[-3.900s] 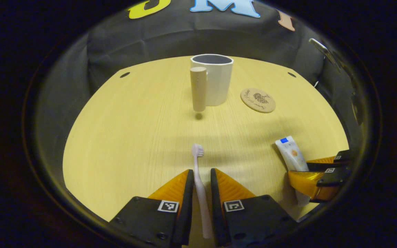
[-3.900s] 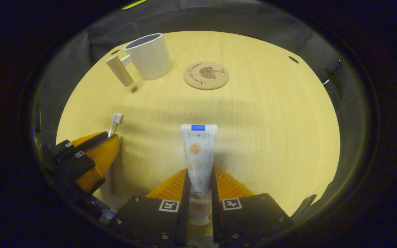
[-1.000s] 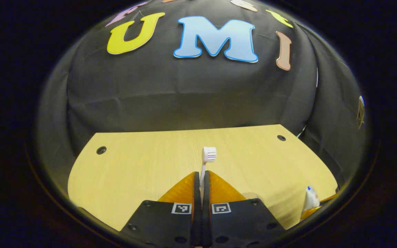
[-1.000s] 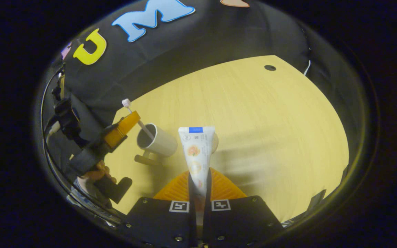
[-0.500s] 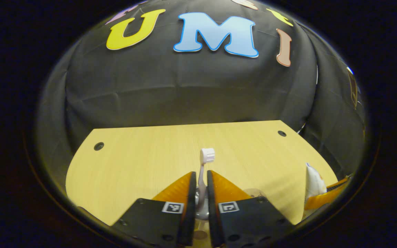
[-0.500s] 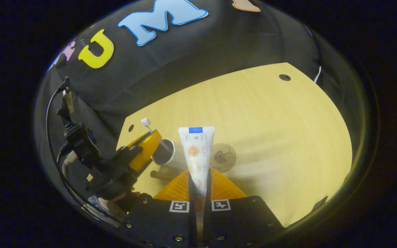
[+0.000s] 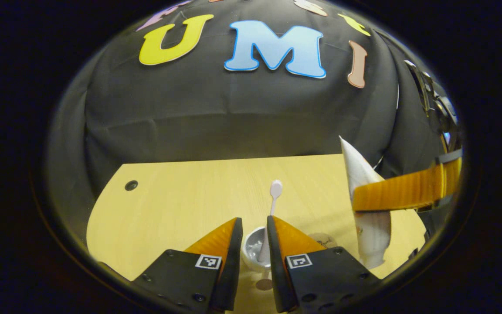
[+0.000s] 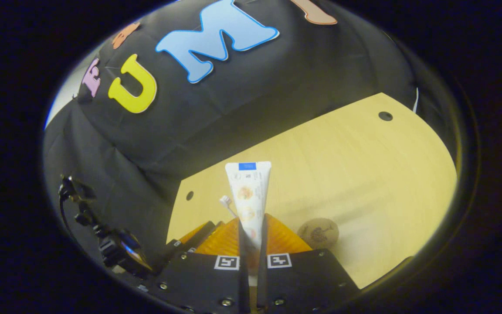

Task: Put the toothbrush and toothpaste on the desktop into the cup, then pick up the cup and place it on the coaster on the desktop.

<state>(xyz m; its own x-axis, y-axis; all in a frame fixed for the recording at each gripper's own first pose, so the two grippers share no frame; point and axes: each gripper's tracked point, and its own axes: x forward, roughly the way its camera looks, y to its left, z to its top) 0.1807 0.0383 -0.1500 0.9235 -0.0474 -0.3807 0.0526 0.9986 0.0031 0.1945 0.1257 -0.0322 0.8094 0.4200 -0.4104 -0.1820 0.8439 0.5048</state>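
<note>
Both tongs hang above the yellow desktop [image 7: 168, 209]. Left gripper [image 7: 254, 226] has its fingers spread apart with nothing between the pads; just under them, in the left gripper view, the white cup [image 7: 253, 253] stands on the wood, and the toothbrush [image 7: 272, 205] leans inside it, head up and tipped toward the far side. Right gripper [image 8: 251, 235] is clamped on the toothpaste [image 8: 249, 196], both fingers pressing the tube low down so its flat crimped end points up and away. In the left gripper view that same tube [image 7: 366, 205] hangs to the right of the cup, near it, cap end down. The round cork coaster [image 8: 318, 233] lies bare on the desktop, right of the tube.
</note>
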